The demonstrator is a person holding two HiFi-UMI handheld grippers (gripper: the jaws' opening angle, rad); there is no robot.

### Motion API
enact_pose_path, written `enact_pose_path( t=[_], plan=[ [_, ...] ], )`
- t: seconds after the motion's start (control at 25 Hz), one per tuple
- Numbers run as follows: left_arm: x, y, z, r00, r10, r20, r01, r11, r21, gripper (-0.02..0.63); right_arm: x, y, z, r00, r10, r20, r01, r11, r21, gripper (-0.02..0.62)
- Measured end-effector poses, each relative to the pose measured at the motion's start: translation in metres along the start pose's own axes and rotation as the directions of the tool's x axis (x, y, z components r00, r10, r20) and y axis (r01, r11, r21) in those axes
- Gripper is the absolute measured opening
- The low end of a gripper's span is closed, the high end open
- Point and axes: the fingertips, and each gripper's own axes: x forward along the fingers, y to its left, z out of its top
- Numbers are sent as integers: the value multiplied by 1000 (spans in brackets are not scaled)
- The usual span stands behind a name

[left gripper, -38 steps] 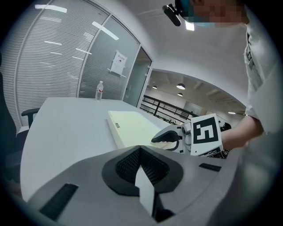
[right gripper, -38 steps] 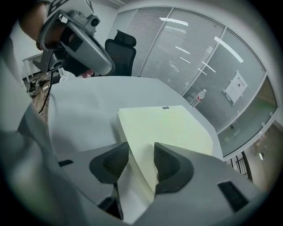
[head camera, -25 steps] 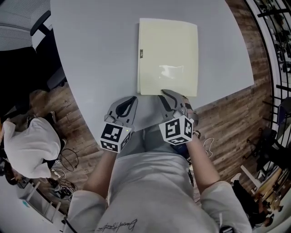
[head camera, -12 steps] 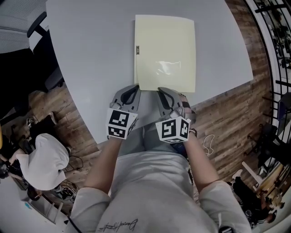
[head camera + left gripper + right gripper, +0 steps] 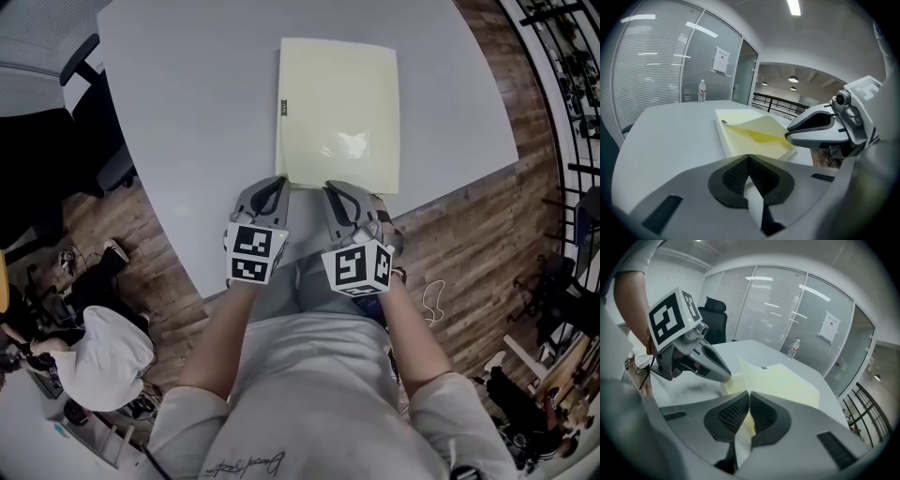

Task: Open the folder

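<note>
Your left tongs [image 5: 275, 185] have slid up-frame from the bare desk rim to the near edge of the flat pale-yellow plastic folder [image 5: 339, 103], beside the right tongs [image 5: 334, 188]. In the head view the folder lies upper centre on the grey desk [image 5: 187, 103] and looks flat, so no lift shows.

In the left gripper view, your left tongs [image 5: 749, 158] are pressed together on a thin pale leaf, apparently the folder's [image 5: 740, 140] lower one. At right centre the right tongs [image 5: 790, 136] hold the cover's corner raised.

In the right gripper view, your right tongs [image 5: 748, 397] pinch that cover [image 5: 787, 385], which stands up ahead.

You're just starting the opening, I'd say. Next, keep the left pinning the lower leaf and swing the cover over towards the spine. The contents are hidden, and the spine label is too small to read.
</note>
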Motion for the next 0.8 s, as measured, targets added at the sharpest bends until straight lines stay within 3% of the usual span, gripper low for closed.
enact_pose_path(
  t=[0.52,0.8],
  plan=[
    [-1,2,-3,1000,28,-13,-27,999,26,9,-8,-2,3,1000,-15,18,15,999,37,28],
    [1,0,-4,1000,19,-18,-19,1000,1,9,-17,-9,7,997,-52,51,48,997,68,26]
  ],
)
